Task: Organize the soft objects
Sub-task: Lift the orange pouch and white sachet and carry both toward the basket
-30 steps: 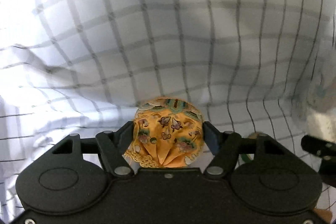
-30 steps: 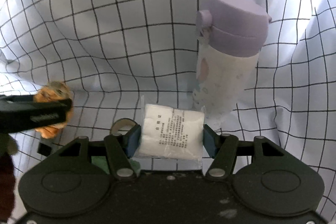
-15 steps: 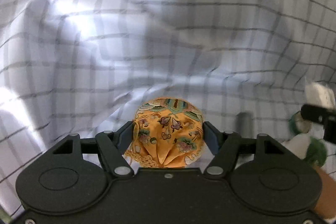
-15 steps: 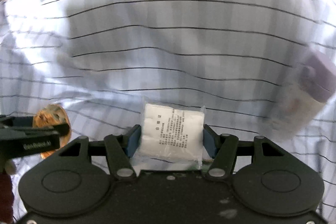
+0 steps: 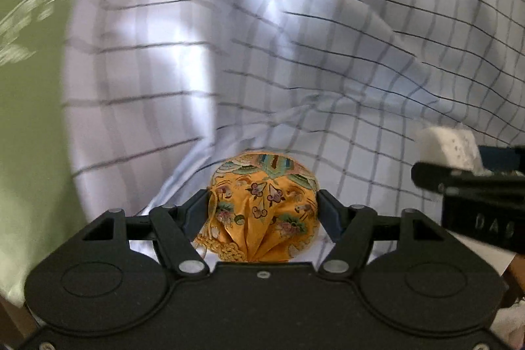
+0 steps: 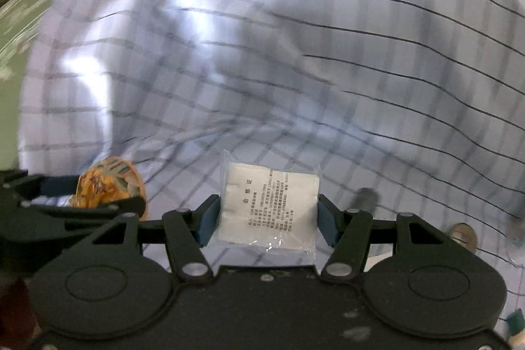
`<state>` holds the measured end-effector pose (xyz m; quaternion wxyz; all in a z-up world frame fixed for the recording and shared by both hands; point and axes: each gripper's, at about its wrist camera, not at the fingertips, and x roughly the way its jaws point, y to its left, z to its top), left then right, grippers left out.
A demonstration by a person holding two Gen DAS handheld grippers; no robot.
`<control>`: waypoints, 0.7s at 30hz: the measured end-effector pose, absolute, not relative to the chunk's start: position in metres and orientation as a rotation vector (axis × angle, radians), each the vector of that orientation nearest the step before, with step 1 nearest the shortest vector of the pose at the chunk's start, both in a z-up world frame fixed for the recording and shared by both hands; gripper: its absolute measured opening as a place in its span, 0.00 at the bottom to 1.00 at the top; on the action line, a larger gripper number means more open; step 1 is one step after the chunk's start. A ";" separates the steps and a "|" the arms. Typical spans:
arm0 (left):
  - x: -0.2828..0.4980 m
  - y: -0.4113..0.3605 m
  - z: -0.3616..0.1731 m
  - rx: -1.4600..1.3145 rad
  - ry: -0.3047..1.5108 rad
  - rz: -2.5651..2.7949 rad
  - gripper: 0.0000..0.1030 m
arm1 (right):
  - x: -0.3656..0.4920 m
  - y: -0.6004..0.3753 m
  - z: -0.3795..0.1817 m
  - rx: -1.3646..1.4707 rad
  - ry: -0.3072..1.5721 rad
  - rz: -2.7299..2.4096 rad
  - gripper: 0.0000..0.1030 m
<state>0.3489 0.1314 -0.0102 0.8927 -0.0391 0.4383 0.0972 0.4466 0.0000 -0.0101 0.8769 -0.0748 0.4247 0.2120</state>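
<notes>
My left gripper (image 5: 262, 202) is shut on an orange embroidered pouch (image 5: 262, 205) with a flower pattern and a braided cord, held above the checked cloth. My right gripper (image 6: 269, 212) is shut on a white packet in clear plastic (image 6: 269, 205) with printed text. In the right wrist view the left gripper (image 6: 95, 195) with the pouch (image 6: 105, 182) shows at the left. In the left wrist view the right gripper (image 5: 459, 166) with the white packet (image 5: 446, 146) shows at the right edge.
A white cloth with a dark grid (image 5: 295, 54) covers the surface and is rumpled into folds; it also fills the right wrist view (image 6: 328, 71). A green surface with pale markings (image 5: 29, 22) lies left of the cloth's edge. A small dark cylinder (image 6: 364, 199) and a round brownish object (image 6: 462, 235) lie at the lower right.
Both grippers have swung left with their loads still held. The purple-lidded bottle has left the right wrist view, and the green surface has come into view at the left.
</notes>
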 end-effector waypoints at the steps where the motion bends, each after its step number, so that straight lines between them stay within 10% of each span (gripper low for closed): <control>1: 0.342 0.135 -0.010 -0.091 0.904 0.218 0.63 | 0.439 0.004 -0.010 -0.166 0.885 0.464 0.59; 21: 0.183 0.108 0.033 -0.116 0.845 0.166 0.63 | 0.200 -0.052 0.026 -0.163 0.829 0.642 0.60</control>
